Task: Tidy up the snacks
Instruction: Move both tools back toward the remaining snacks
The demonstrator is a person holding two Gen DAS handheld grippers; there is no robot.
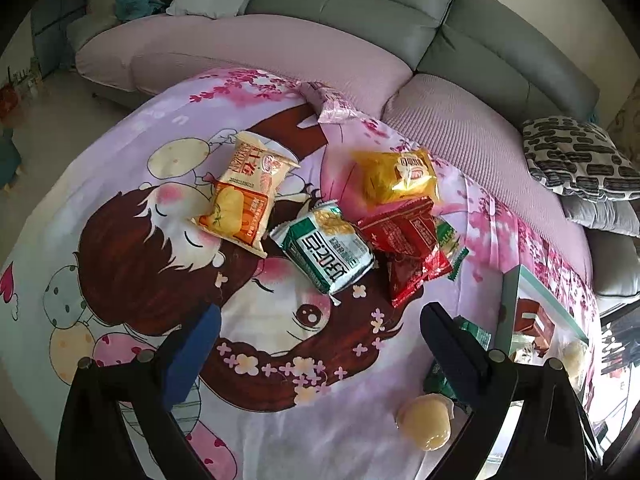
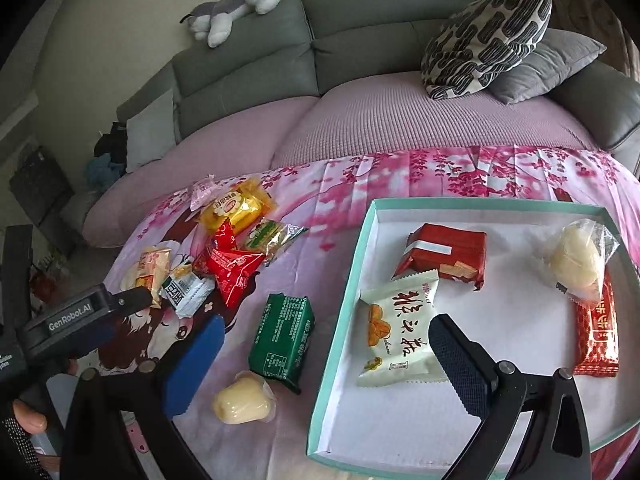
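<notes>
Snack packets lie on a cartoon-print cloth: an orange-cream packet, a green-white packet, red packets, a yellow packet. A green packet and a yellow cake lie left of a teal-rimmed box. The box holds a white packet, red packets and a wrapped cake. My left gripper is open and empty above the cloth. My right gripper is open and empty over the box's left rim.
A grey sofa with a pink cover stands behind the table. Patterned cushions lie at its right and a plush dog on its back. The left gripper's body shows at the left of the right wrist view.
</notes>
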